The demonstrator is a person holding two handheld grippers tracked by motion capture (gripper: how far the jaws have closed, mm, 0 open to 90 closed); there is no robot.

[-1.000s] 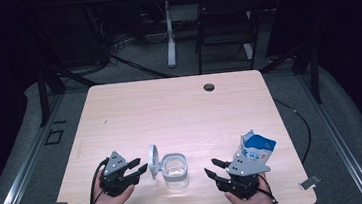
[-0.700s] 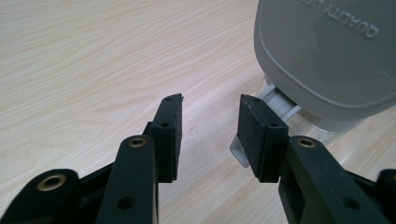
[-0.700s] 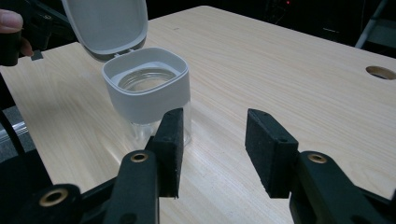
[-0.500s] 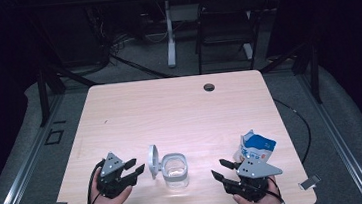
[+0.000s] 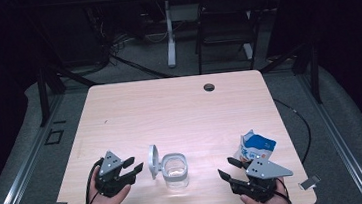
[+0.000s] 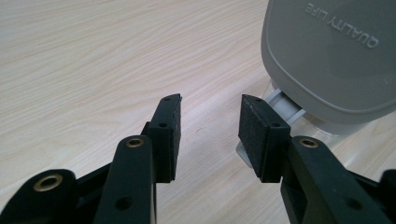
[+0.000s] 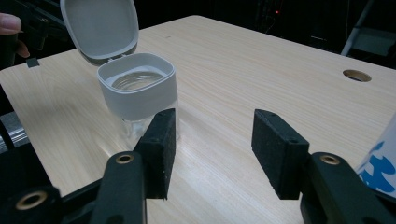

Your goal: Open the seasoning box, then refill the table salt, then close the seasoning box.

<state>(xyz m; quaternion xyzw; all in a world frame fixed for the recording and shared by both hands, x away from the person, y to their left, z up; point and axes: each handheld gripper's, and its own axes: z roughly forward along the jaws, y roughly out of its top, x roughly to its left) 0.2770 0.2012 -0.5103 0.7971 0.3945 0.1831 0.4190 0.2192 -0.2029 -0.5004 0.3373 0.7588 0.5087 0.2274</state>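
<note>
Jar (image 5: 175,171) with grey lid (image 5: 153,161) flipped open stands apparently empty on the tabletop (image 5: 180,112). Left claw (image 5: 131,167) and right claw (image 5: 228,168) are both spread, holding nothing.

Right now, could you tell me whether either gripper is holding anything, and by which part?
Nothing is held. The left gripper and right gripper are both open and empty.

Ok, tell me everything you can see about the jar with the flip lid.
The jar stands upright near the table's front edge, between the two grippers, touched by neither. Its body looks like clear glass or plastic under a grey collar. It looks empty. The grey hinged lid is open, tipped up on the side toward the left gripper; its top reads QUALITY LIFE.
</note>
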